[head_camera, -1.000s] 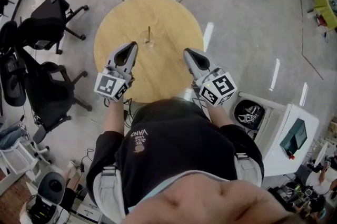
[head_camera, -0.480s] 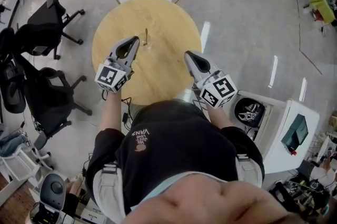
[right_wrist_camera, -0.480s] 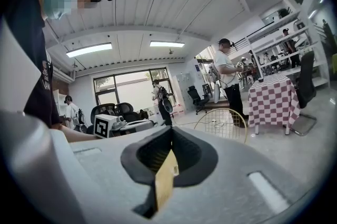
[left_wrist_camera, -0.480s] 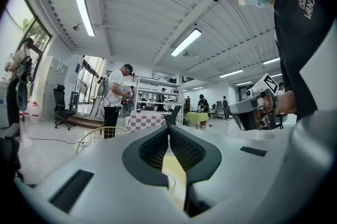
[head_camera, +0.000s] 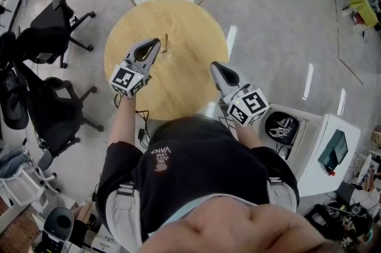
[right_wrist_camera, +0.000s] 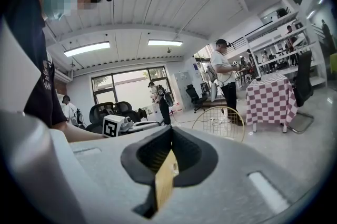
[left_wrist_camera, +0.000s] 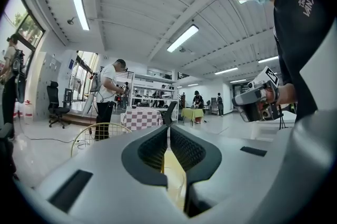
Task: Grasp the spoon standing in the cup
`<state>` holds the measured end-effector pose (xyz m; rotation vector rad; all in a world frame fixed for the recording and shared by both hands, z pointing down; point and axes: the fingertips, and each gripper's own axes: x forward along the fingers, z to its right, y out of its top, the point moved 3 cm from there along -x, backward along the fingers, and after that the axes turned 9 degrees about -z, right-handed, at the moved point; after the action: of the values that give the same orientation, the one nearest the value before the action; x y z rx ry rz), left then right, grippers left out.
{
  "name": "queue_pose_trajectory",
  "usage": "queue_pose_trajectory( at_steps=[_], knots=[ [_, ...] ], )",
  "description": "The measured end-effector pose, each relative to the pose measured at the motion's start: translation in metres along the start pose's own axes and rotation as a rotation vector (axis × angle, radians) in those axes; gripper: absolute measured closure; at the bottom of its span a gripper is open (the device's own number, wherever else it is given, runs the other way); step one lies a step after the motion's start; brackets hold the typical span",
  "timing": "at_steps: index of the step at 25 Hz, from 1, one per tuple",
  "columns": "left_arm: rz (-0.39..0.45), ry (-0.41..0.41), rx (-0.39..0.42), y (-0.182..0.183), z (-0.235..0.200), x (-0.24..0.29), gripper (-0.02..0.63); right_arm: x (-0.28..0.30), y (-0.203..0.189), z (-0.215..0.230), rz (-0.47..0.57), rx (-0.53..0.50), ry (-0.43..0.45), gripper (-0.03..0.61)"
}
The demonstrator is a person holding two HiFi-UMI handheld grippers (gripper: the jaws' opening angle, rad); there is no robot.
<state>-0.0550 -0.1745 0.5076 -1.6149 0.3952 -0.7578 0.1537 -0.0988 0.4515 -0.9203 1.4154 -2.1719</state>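
Clearly, shirt [head_camera: 199,171] reads "VANS"; spoon [head_camera: 166,41] stands in cup [head_camera: 168,52].

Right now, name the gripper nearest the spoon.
The left gripper: its tip is right beside the spoon in the cup, while the right gripper hangs farther off.

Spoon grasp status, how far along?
Done: the left hand-held gripper sits right beside the clear glass cup on the round wooden table, so the approach looks nearly complete. In hand: nothing. Its jaws are shut and empty, and the thin brass-coloured spoon stands untouched. The right hand-held gripper, also shut, hangs over the table's right side. Left: open the jaws, close on the spoon.
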Motion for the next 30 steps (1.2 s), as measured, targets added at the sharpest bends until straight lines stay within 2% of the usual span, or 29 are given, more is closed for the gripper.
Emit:
queue_pose_trajectory(
  at_steps=[10,13,25,28,30],
  knots=[
    [-0.031,-0.04,0.007,-0.011,-0.006,0.013,0.603,-0.005,-0.005,0.001,-0.009,0.006,-0.01,0.58],
    [-0.049,-0.043,-0.001,-0.015,-0.007,0.016,0.561,-0.008,-0.007,0.002,-0.011,0.007,-0.013,0.58],
    [-0.115,-0.083,-0.002,-0.029,-0.012,0.028,0.557,-0.012,-0.011,0.002,-0.019,0.012,-0.021,0.58],
    [-0.145,-0.102,-0.006,-0.034,-0.013,0.033,0.506,-0.013,-0.012,0.003,-0.02,0.016,-0.022,0.58],
    [-0.162,-0.114,-0.003,-0.037,-0.012,0.037,0.505,-0.013,-0.014,0.004,-0.02,0.018,-0.024,0.58]
  ],
)
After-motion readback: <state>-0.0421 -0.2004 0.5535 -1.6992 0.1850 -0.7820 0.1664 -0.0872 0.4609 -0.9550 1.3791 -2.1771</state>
